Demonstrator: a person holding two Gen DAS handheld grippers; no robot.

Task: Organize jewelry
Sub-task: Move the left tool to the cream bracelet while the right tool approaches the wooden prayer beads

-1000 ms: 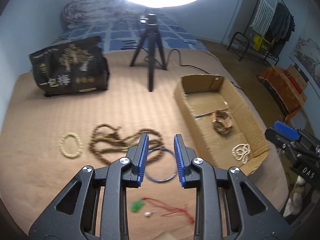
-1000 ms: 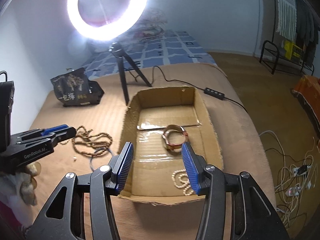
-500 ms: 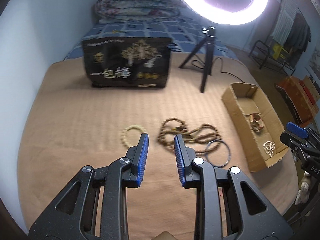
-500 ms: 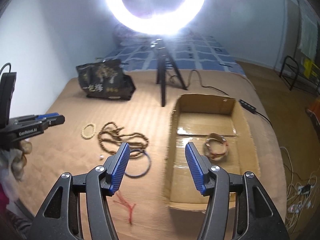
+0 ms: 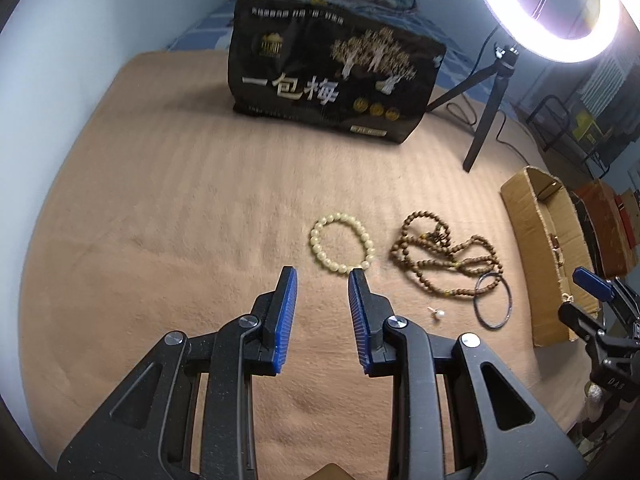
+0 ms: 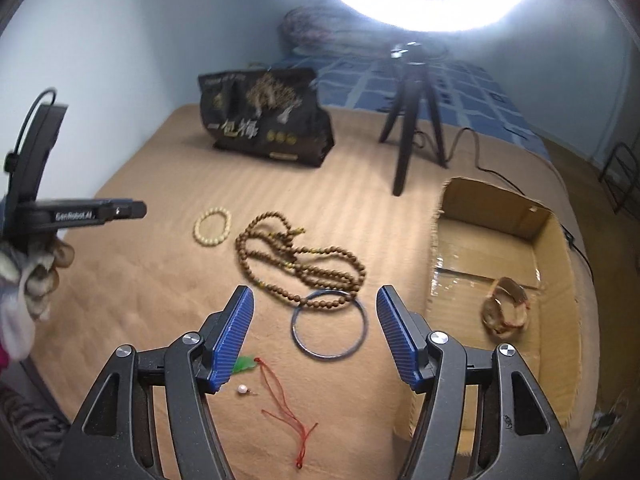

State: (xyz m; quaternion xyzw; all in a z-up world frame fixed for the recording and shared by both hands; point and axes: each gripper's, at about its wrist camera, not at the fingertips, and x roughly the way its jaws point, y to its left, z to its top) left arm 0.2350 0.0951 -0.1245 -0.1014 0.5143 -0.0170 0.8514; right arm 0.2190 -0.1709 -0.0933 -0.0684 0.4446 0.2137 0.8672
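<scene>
Tan blanket (image 5: 160,220), ring light (image 5: 548,8), blue walls (image 6: 120,40)

Cream bead bracelet (image 5: 341,242) flat beside brown bead strand (image 5: 444,254), seemingly apart
</scene>
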